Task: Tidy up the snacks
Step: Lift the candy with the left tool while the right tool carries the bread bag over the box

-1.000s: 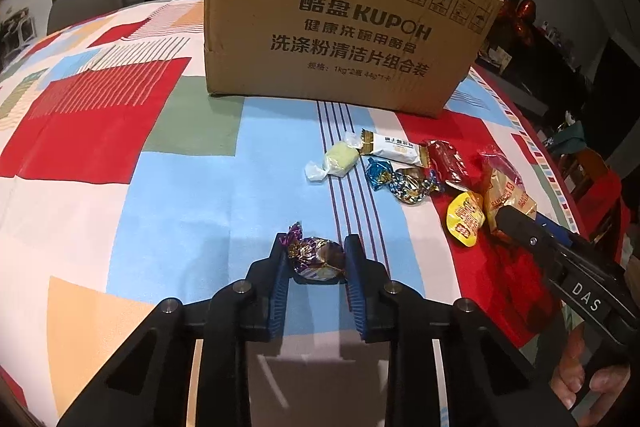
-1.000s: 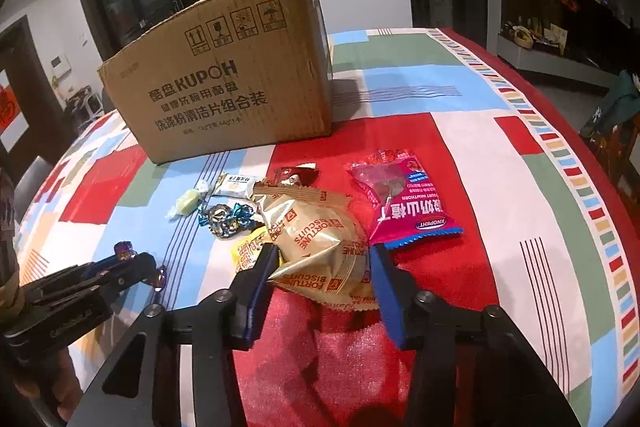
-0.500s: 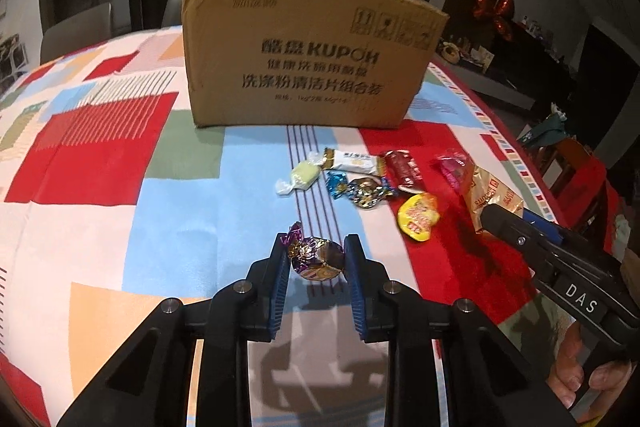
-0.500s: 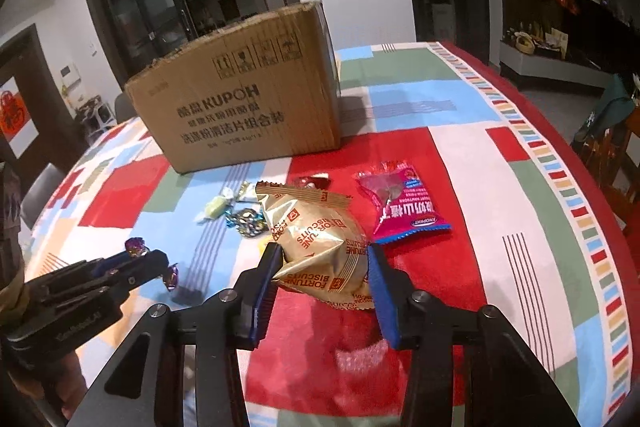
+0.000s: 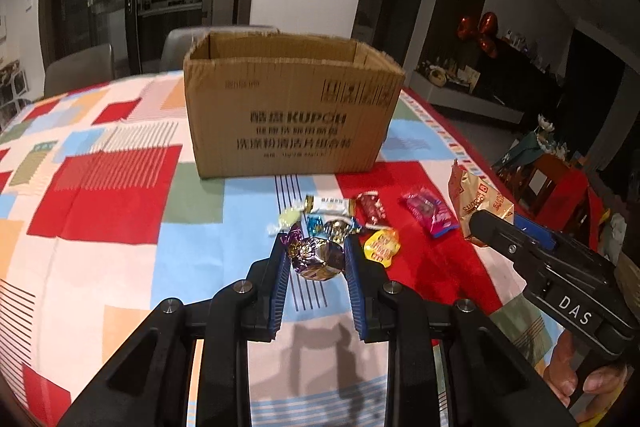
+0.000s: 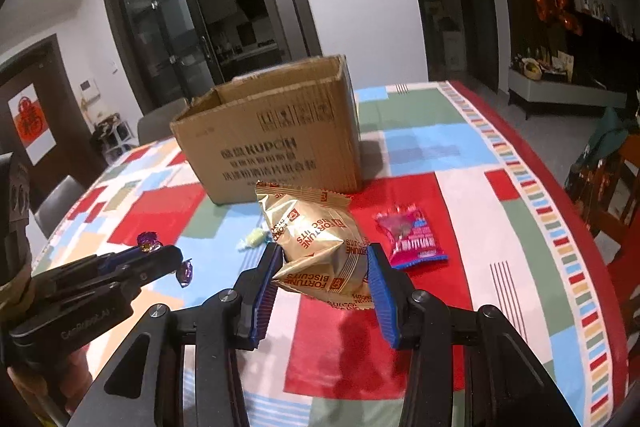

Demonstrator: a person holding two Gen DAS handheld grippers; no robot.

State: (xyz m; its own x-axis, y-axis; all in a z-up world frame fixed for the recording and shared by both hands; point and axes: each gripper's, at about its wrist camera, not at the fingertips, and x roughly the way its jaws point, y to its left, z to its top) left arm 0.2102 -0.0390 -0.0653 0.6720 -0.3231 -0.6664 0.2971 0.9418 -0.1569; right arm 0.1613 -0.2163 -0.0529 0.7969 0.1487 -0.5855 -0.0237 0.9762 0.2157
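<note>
My left gripper is shut on a purple and gold foil candy, held above the table. My right gripper is shut on a gold fortune biscuit bag, also lifted. An open cardboard box stands upright ahead; it also shows in the right wrist view. Loose snacks lie in front of the box: a pale green candy, a white bar, a red candy, a yellow packet and a pink packet, which also shows in the right wrist view.
The table carries a patchwork cloth of red, blue and white. Grey chairs stand behind the table's far edge. A red chair and clutter stand past the right edge. The right gripper shows at the right of the left wrist view.
Both grippers have risen and pulled back with their snacks. The box's open top has come into view. The biscuit bag is off the table.
</note>
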